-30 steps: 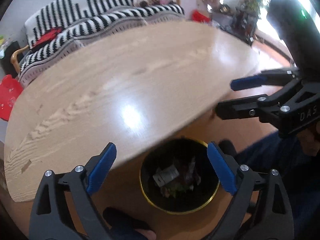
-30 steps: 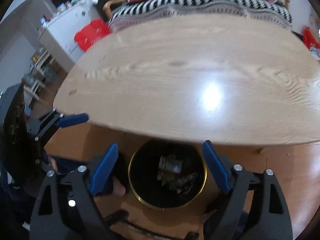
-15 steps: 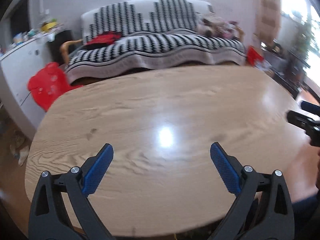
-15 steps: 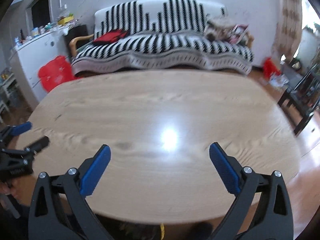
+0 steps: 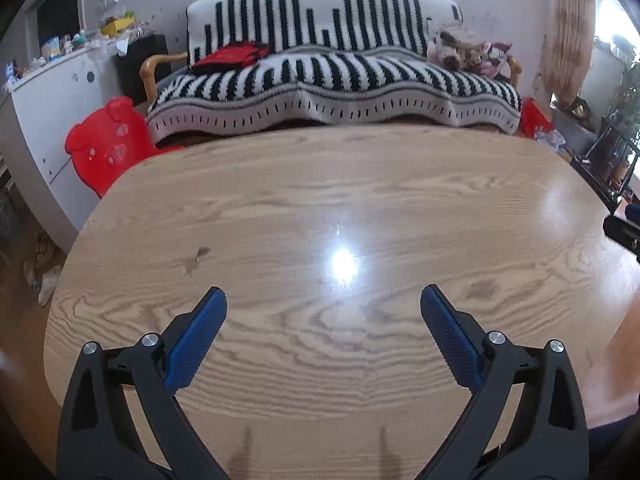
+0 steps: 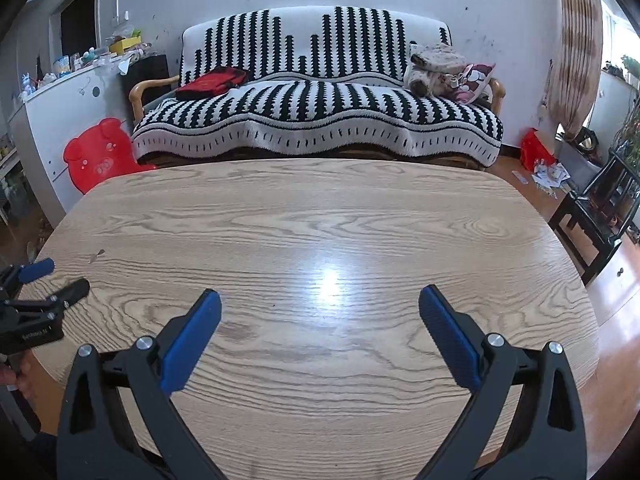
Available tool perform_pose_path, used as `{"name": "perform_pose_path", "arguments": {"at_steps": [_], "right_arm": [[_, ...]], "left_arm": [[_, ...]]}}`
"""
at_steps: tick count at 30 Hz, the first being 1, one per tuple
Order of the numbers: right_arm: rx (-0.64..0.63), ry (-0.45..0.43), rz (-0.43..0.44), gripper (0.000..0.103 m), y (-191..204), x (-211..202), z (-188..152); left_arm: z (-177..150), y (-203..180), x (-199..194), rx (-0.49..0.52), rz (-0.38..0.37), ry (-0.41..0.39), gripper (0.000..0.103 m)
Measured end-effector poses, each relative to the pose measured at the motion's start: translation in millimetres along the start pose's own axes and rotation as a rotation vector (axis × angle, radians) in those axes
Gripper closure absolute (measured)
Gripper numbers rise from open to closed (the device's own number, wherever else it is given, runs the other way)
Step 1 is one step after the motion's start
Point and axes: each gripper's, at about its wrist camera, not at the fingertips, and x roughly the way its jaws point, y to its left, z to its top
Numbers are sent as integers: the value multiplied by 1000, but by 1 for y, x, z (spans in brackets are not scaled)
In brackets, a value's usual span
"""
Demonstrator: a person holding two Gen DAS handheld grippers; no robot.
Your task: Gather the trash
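Note:
My left gripper (image 5: 323, 312) is open and empty, held above the near part of the oval wooden table (image 5: 320, 200). My right gripper (image 6: 319, 312) is also open and empty above the same table (image 6: 312, 216). The left gripper also shows at the left edge of the right wrist view (image 6: 56, 280), and a tip of the right gripper shows at the right edge of the left wrist view (image 5: 624, 228). No trash and no bin show in either view now.
A black-and-white striped sofa (image 6: 316, 120) stands behind the table. A red bear-shaped chair (image 5: 108, 144) and a white cabinet (image 5: 48, 96) are at the left. Dark chairs (image 6: 596, 208) and scattered paper on the floor (image 6: 548, 172) are at the right.
Both grippers have tilted up from looking down at the black bin with trash under the table edge. They now face level across the tabletop toward the sofa. The bin has left view.

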Motion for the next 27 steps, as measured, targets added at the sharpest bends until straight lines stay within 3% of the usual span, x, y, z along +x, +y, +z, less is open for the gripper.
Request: {"name": "perform_pose_path", "arguments": {"at_steps": [5, 27], "right_arm": [[-14, 3, 9, 7, 5, -4, -4], [32, 15, 31, 7, -1, -4, -3]], "left_arm": [[-9, 5, 1, -24, -15, 37, 8], [-15, -1, -3, 1, -16, 40, 8]]}}
